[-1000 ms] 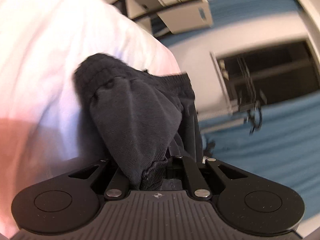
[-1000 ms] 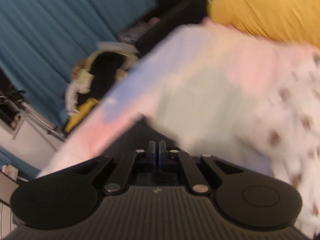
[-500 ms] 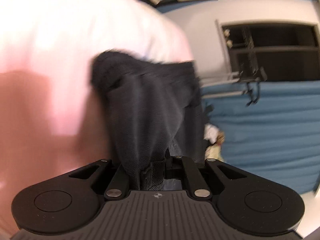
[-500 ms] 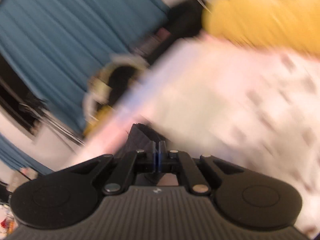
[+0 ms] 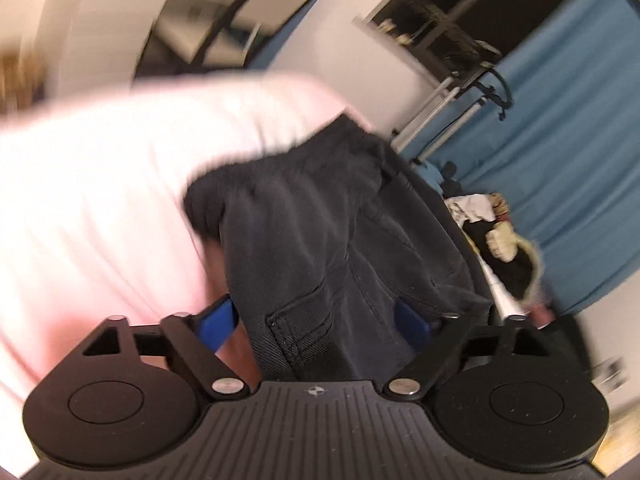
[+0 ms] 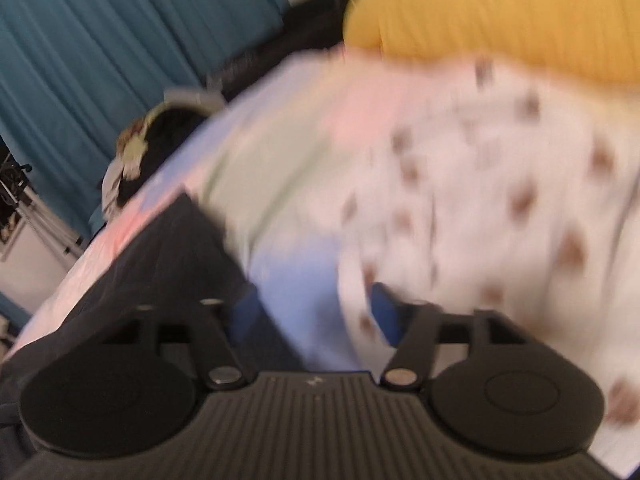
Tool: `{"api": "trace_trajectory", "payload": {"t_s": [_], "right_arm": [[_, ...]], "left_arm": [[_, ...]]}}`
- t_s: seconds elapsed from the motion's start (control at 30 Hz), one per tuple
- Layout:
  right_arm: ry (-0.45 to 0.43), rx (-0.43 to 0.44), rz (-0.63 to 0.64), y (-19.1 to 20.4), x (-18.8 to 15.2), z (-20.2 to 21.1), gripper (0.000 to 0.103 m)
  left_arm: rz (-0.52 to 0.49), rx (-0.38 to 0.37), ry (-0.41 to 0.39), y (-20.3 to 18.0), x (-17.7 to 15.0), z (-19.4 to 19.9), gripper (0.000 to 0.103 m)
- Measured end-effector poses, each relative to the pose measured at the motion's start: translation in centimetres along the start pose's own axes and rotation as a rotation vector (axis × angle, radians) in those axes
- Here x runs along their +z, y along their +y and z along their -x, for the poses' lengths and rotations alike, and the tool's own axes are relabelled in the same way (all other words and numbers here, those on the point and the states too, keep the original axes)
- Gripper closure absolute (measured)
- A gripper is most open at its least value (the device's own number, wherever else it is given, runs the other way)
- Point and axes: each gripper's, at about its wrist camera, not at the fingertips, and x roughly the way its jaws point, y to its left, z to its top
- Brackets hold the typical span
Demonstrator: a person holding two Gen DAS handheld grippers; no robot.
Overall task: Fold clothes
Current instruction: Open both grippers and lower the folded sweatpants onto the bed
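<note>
Letting go of a dark garment point(image 5: 332, 248), both grippers appear with their blue-padded fingers spread wide apart. Seen from the left gripper point(image 5: 322, 320), the black fabric, with a stitched pocket showing, lies in a bunched heap between the open fingers point(image 5: 218, 320) and stretches away over a pale pink bed sheet point(image 5: 100, 184); the cloth runs between the pads, but they do not pinch it. Seen from the right gripper point(image 6: 316, 314), an edge of the same dark garment point(image 6: 160, 264) lies at the lower left, beside and partly under the left-hand finger, on a pastel striped cover point(image 6: 280, 184). A white cloth with brown spots point(image 6: 500, 200) and a yellow cloth point(image 6: 500, 20) lie further off. Blue curtains point(image 5: 568, 152) hang behind, and both views are blurred by motion.

The step in hand seems to be the release after laying or folding the garment on the bed. The next move likely calls for picking a fresh edge or corner, closing both grippers on it and drawing it across evenly, since the fabric looks bunched, not flat
</note>
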Motion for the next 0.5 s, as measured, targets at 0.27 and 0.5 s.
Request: {"api": "trace_trajectory", "payload": {"t_s": [0.27, 0.5], "right_arm": [[-0.186, 0.084, 0.224, 13.7, 2.6, -2.5, 0.025], [-0.058, 0.258, 0.176, 23.9, 2.2, -10.8, 0.016]], "left_arm": [[-0.331, -0.057, -0.155, -12.6, -0.2, 3.2, 0.008], [-0.393, -0.238, -0.072, -25.8, -4.8, -3.0, 0.008]]}}
